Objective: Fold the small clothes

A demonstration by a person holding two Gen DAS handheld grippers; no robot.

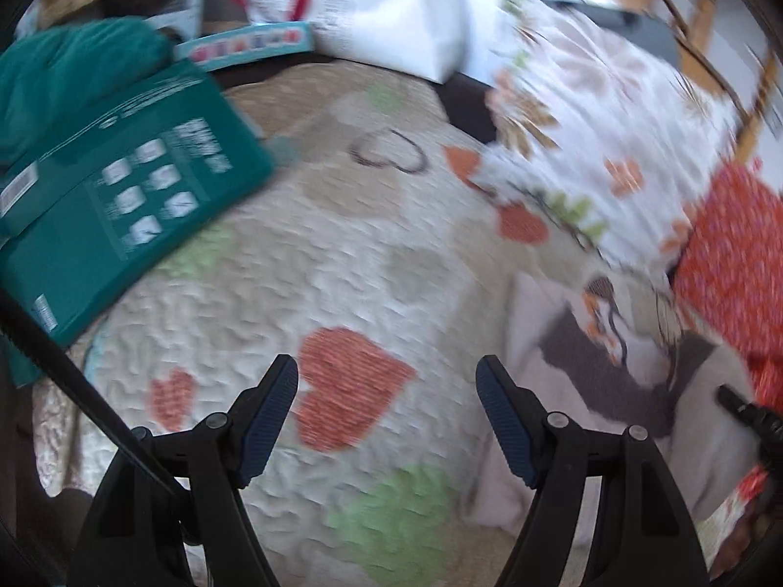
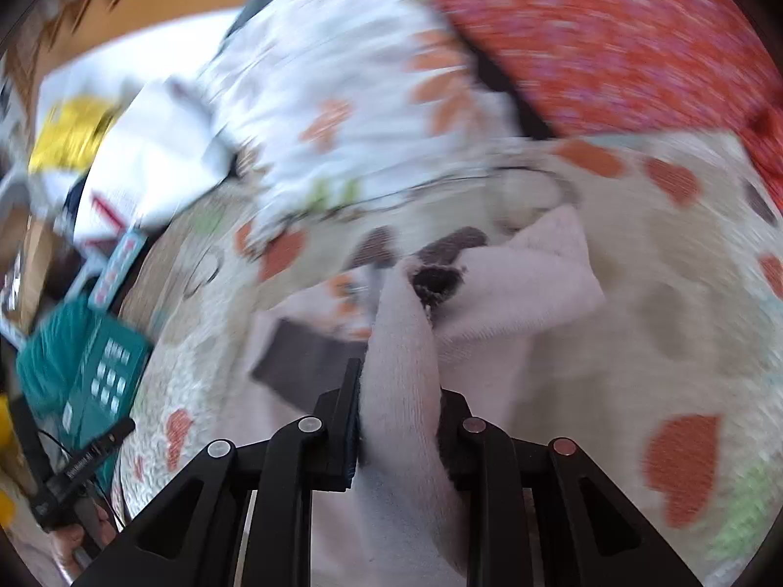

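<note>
A small pale pink garment (image 1: 611,357) with a dark brown print lies on a heart-patterned quilt (image 1: 303,254) to the right of my left gripper (image 1: 386,364). That gripper hangs open above the quilt with nothing between its fingers. In the right wrist view my right gripper (image 2: 399,381) is shut on a bunched fold of the pink garment (image 2: 518,283). The fold is lifted off the quilt (image 2: 660,293) and the rest of the cloth trails down ahead. Both views are motion-blurred.
A teal box (image 1: 122,186) lies at the quilt's left edge, over teal cloth. A white pillow with orange leaves (image 1: 602,146) and red patterned fabric (image 1: 734,254) sit at the back right. A white bag (image 1: 381,0) and a wooden chair stand behind.
</note>
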